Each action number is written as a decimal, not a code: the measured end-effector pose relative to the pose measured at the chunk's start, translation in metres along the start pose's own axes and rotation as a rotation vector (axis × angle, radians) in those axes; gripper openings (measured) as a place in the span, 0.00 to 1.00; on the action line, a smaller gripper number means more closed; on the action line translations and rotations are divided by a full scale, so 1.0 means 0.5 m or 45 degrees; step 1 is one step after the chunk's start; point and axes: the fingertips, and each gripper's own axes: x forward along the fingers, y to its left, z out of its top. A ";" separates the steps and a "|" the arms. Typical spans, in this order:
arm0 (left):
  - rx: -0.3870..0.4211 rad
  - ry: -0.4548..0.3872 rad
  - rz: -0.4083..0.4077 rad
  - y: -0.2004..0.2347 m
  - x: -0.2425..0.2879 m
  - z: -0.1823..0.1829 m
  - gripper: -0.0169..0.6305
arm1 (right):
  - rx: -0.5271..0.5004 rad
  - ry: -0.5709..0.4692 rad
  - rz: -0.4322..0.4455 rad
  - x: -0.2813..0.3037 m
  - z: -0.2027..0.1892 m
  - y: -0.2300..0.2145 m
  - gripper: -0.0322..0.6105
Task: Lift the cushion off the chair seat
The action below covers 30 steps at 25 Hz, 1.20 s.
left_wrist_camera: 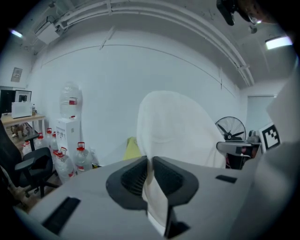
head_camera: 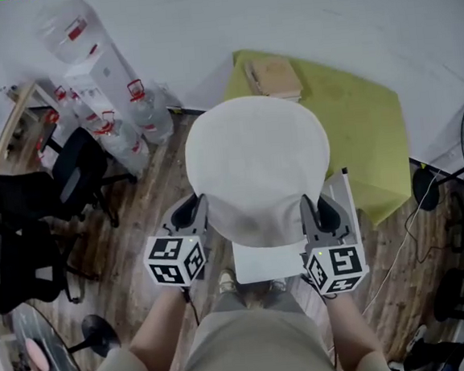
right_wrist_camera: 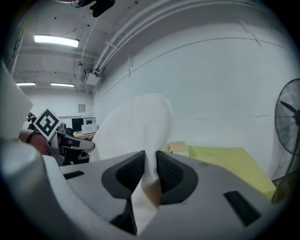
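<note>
Left hand-held gripper (head_camera: 196, 214), right hand-held gripper (head_camera: 311, 214), both pinching opposite edges of white cushion (head_camera: 256, 166) — seemingly clear of chair seat (head_camera: 267, 261)

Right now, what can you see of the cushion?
The cushion is a round, plain white pad, soft and fabric-like. It is held up in the air, its near edge pinched at two spots: the left gripper and the right gripper are each shut on it, creasing the fabric. Nothing else visibly touches it.

no readable text, square coded markers on left tool (head_camera: 192, 211) and right tool (head_camera: 318, 212) cubes, water jug labels (head_camera: 78, 28) blurred
</note>
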 end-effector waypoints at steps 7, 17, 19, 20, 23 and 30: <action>0.078 -0.137 -0.035 -0.041 -0.050 0.106 0.11 | -0.035 -0.144 0.005 -0.057 0.103 0.002 0.20; 0.205 -0.248 -0.046 -0.086 -0.077 0.185 0.11 | -0.087 -0.244 -0.021 -0.089 0.181 -0.020 0.20; 0.203 -0.251 -0.050 -0.089 -0.073 0.189 0.11 | -0.102 -0.245 -0.026 -0.088 0.188 -0.023 0.19; 0.201 -0.253 -0.053 -0.091 -0.072 0.190 0.11 | -0.104 -0.250 -0.028 -0.088 0.191 -0.026 0.20; 0.206 -0.263 -0.057 -0.095 -0.073 0.196 0.11 | -0.097 -0.266 -0.031 -0.090 0.194 -0.030 0.20; 0.216 -0.270 -0.070 -0.102 -0.070 0.205 0.11 | -0.073 -0.274 -0.051 -0.089 0.193 -0.041 0.20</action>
